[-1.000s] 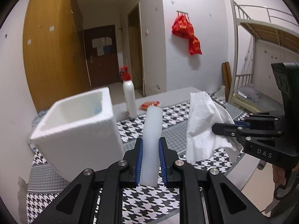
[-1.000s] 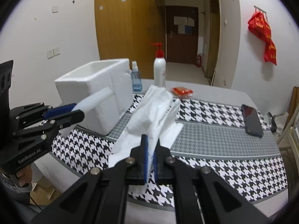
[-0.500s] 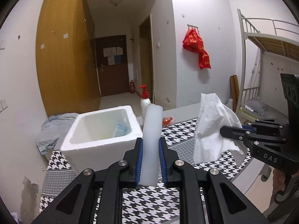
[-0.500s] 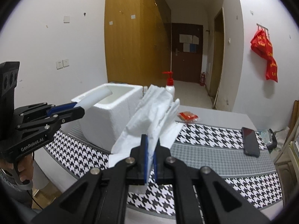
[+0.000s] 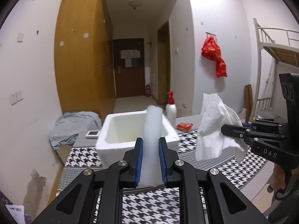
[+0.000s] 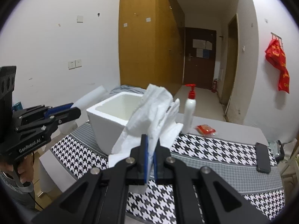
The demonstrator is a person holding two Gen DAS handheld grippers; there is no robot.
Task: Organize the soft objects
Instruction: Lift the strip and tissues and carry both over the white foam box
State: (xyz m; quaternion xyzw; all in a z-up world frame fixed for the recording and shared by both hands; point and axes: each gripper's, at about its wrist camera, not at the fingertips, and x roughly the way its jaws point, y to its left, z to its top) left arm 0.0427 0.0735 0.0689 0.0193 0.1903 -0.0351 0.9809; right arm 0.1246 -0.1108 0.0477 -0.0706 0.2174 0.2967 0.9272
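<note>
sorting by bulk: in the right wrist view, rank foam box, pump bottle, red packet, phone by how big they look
1. foam box
2. pump bottle
3. phone, nearer the camera, so unsure against the bottle
4. red packet

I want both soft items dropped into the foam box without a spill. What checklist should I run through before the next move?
1. Left gripper clamped on the white foam roll: ok.
2. Right gripper clamped on the white tissue bundle: ok.
3. Foam box upright with its top open: ok.
4. Room inside the box: looks empty where visible, but the full bottom cannot be seen: cannot tell.
5. Both items held above the box opening: not ok; each looks short of the rim.
6. Pump bottle standing close behind the box, clear of the drop path: cannot tell.
</note>
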